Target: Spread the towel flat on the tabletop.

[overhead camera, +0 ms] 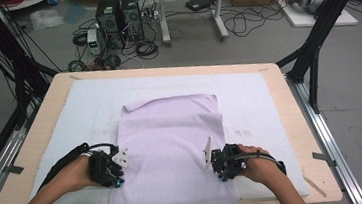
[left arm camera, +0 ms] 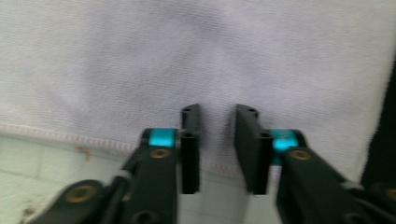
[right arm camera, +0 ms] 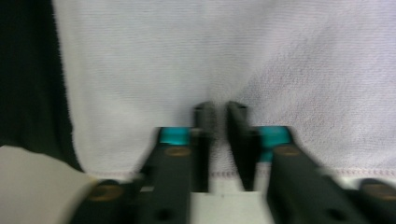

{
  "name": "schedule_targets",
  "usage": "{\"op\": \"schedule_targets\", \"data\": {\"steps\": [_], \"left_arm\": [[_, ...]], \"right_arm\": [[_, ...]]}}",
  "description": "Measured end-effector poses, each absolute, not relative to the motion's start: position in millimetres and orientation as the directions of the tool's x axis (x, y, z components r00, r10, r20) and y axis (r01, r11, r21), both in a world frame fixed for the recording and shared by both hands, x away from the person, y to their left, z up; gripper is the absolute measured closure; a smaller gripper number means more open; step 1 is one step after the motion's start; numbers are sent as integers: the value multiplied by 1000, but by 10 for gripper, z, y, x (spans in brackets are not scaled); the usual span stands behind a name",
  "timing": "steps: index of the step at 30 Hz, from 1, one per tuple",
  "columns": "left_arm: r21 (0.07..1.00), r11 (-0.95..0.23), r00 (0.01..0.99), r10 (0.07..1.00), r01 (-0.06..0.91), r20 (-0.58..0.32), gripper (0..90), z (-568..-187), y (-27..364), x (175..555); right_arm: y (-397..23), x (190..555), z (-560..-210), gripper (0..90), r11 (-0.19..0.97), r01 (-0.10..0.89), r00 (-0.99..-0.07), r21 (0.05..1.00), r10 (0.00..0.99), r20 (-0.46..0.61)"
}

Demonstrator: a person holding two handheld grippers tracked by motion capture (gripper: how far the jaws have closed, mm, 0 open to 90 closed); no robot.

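- my left gripper (overhead camera: 117, 169) and right gripper (overhead camera: 214, 163) sit on the side edges of the lilac towel (overhead camera: 171, 148), jaws nearly closed and pinching its hem.
- the towel lies on the white mat (overhead camera: 249, 100), its near end hanging over the table (overhead camera: 305, 135) edge; i judge the fold only beginning.
- nothing on the mat blocks the way.
- beyond, computer towers (overhead camera: 119, 17) and cables (overhead camera: 242, 23) lie on the floor.

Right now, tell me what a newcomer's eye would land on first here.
First the pale lilac towel, spread flat mid-table on a white mat, its near end hanging over the table's front edge. Next, the left gripper and right gripper, one at each side hem of the towel near the front, jaws pinching the cloth.
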State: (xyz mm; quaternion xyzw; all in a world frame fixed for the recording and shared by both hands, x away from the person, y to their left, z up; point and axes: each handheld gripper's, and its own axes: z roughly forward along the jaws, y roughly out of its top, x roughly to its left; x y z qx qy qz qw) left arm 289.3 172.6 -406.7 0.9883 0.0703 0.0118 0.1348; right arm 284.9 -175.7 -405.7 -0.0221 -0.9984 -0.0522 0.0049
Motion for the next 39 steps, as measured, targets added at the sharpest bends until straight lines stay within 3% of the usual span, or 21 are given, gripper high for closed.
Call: {"op": "schedule_targets", "data": {"steps": [1, 7, 13, 14, 16, 20, 25, 31, 36, 39], "left_arm": [[269, -953, 990, 143, 138, -2, 850, -4068, 1719, 2884], [311, -943, 993, 115, 116, -22, 871, -3926, 1761, 2790], [439, -898, 992, -28, 28, -120, 864, -3681, 1934, 2543], [449, -894, 992, -43, 16, -120, 833, -3669, 1962, 2520], [462, -886, 996, -8, 37, -94, 603, -3659, 2002, 2532], [472, -875, 995, 92, 105, -50, 509, -3662, 2035, 2664], [417, -901, 992, 129, 117, 2, 514, -3801, 1950, 2799], [359, -919, 986, 169, 161, -9, 548, -3945, 1886, 2929], [313, -937, 987, 160, 154, -6, 580, -4042, 1810, 2935], [299, -941, 986, 168, 159, 3, 658, -4079, 1766, 2926]], "right_arm": [[-1755, 2844, -4056, 876, 994, 35, -999, 104, 34, 6], [-1813, 2784, -3979, 884, 988, 31, -997, 150, 21, 70], [-2070, 2629, -3720, 882, 941, -18, -978, 337, -87, 189], [-2118, 2603, -3693, 860, 933, -29, -979, 358, -99, 178], [-2197, 2597, -3695, 577, 921, 2, -981, 389, -74, 181], [-2191, 2627, -3727, 568, 928, 47, -990, 369, -5, 140], [-2052, 2722, -3832, 563, 949, 83, -996, 305, 72, 45], [-1893, 2805, -3979, 586, 978, 57, -998, 200, 55, 15], [-1836, 2834, -4058, 650, 990, 39, -999, 133, 38, 14], [-1839, 2849, -4057, 778, 990, 52, -999, 131, 51, 12]]}}
